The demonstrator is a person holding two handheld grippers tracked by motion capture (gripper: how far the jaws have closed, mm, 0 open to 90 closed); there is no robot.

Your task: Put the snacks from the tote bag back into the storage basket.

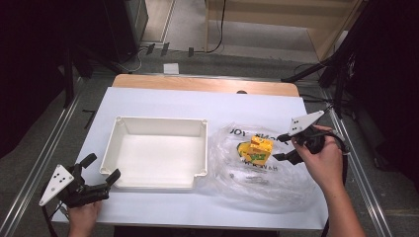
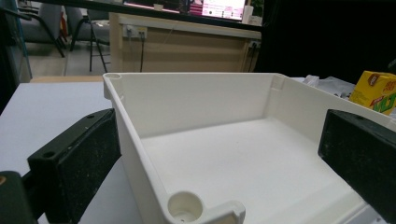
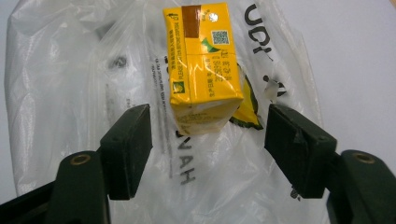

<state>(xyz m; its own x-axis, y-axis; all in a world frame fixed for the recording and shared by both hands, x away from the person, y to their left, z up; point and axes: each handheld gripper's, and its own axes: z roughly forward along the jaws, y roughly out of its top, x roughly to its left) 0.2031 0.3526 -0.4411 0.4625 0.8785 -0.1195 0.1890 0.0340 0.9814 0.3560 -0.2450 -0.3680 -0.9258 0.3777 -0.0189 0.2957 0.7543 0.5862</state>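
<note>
Jaws of both grippers stood open, nothing yet picked up.

Jaws of the right gripper (image 3: 208, 154) were spread at either side of the yellow drink carton (image 3: 201, 65), wider than it and not touching it; the carton lay on the crumpled clear plastic bag (image 1: 262, 182) at the right of the worktop (image 1: 163, 101). The left gripper (image 1: 101, 173), also agape and holding nothing, hovered by the near left corner of the white tray (image 1: 118, 128), straddling that corner. The tray was empty, so, judging by this, the grasp, the lift and the move into the tray all remained to be done.
</note>
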